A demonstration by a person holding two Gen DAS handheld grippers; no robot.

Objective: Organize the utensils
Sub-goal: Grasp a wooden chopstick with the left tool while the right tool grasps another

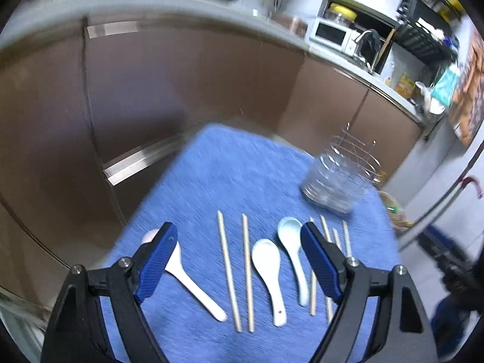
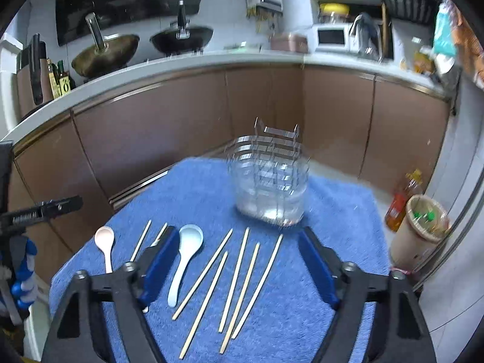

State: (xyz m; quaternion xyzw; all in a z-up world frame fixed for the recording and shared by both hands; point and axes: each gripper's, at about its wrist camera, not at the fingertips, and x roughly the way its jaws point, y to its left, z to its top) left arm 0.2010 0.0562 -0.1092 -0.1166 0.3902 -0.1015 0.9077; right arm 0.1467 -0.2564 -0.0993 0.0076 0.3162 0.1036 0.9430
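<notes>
**Operator:** Since every utensil is lying loose on the blue towel [image 2: 332, 211], I'd judge the sorting hasn't started. I count three spoons: a pink spoon [image 2: 104, 246] at the left end, a white spoon [image 1: 267, 269] and a pale blue spoon [image 2: 184, 257] side by side. Two chopsticks [image 1: 234, 272] lie between the pink and white spoons, and a looser group of five chopsticks [image 2: 242, 284] fans out to the right of the blue one.

**Observer:** And the holder?

**Operator:** The wire utensil holder [image 2: 269, 181] stands upright toward the far side of the towel, beyond the five chopsticks and apart from them. It's blurred, but nothing stands up out of it as far as I can tell. So all of it looks left to do: spoons and chopsticks into the holder.

**Observer:** What are your grippers doing?

**Operator:** My left gripper [image 1: 239, 260] is spread wide over the spoons and the chopstick pair, holding nothing. My right gripper [image 2: 236, 263] is also parted, with the blue spoon and the five chopsticks showing between its fingers, the pads touching none of them. Both are empty, above the towel.

**Observer:** Anything nearby?

**Operator:** Brown kitchen cabinets [image 2: 181, 115] beyond the towel, woks on the counter.
</notes>
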